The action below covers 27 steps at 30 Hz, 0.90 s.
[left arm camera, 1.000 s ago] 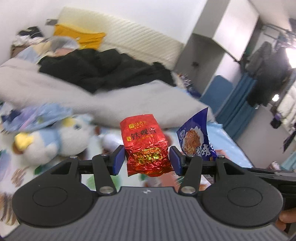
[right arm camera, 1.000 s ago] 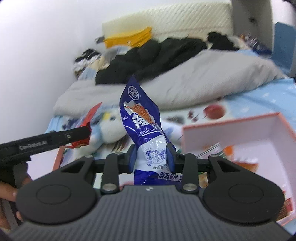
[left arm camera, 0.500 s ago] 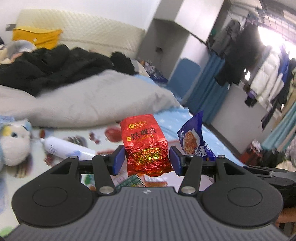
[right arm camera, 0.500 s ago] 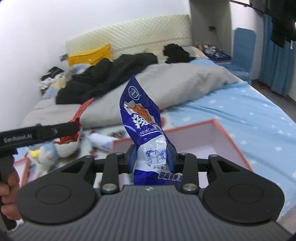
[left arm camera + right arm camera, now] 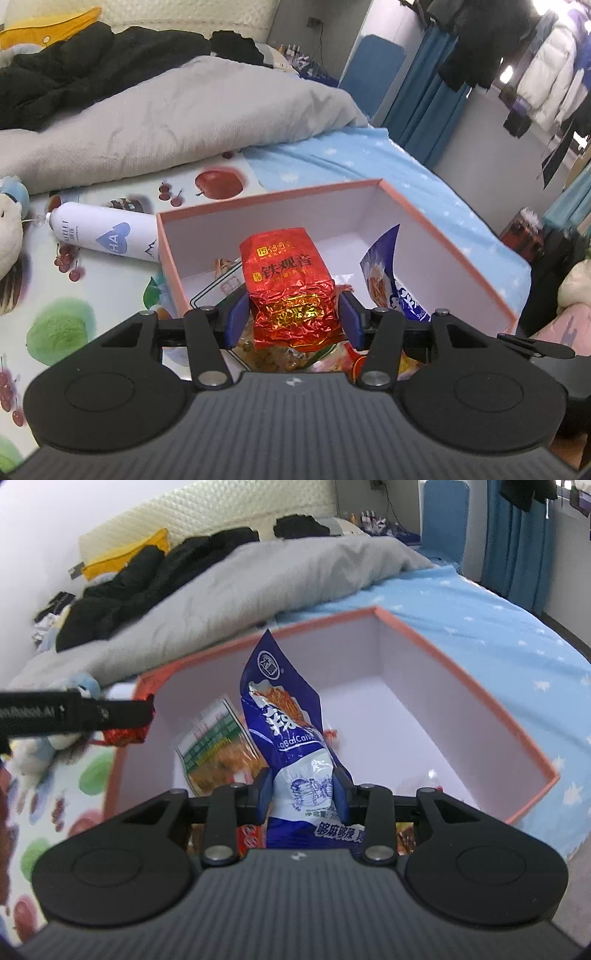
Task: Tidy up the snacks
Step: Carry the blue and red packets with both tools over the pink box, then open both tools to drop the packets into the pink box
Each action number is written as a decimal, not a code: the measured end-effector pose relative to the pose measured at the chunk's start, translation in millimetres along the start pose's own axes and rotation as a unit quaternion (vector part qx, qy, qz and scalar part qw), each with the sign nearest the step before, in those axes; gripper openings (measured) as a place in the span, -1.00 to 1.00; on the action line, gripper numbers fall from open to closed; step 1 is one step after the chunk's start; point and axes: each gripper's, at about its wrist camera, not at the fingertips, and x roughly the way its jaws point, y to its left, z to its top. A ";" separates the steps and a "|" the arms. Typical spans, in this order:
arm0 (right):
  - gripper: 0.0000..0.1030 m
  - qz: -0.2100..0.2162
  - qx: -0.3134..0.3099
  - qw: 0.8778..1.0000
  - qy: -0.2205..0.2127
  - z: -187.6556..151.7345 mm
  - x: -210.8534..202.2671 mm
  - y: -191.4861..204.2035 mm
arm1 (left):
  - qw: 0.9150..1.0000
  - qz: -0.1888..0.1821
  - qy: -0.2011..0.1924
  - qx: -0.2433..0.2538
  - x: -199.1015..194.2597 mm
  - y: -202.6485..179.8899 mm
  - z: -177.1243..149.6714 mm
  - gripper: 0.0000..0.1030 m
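My left gripper [image 5: 293, 317] is shut on a red foil tea packet [image 5: 290, 280] and holds it above the near part of an open pink box [image 5: 443, 236] on the bed. My right gripper [image 5: 303, 794] is shut on a blue snack bag [image 5: 288, 720], upright over the same box [image 5: 461, 672]. The blue bag also shows in the left wrist view [image 5: 388, 280], to the right of the red packet. The left gripper's finger and red packet [image 5: 123, 734] show at the left of the right wrist view. Several snack packets [image 5: 218, 753] lie inside the box.
A white spray can [image 5: 103, 236] lies on the fruit-print sheet left of the box. A plush toy [image 5: 11, 229] is at far left. A grey duvet [image 5: 184, 110] and black clothes [image 5: 92, 62] lie behind. Blue curtains [image 5: 424, 92] and hanging coats stand at right.
Both grippers have swung right and tilted down with their packets, from facing the bed and plush toy to hovering over the open pink box.
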 end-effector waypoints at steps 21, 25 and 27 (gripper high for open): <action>0.33 0.016 0.005 0.994 -0.105 34.3 -97.0 22.4 | 0.998 -0.019 -0.063 0.012 -101.3 -8.4 25.0 0.41; 0.33 0.018 0.007 0.991 -0.135 36.4 -134.1 31.4 | 0.995 -0.021 -0.091 0.024 -139.4 -16.3 24.1 0.41; 0.33 0.021 0.007 0.989 -0.147 33.6 -151.0 35.2 | 0.994 -0.018 -0.102 0.030 -155.2 -19.6 21.2 0.41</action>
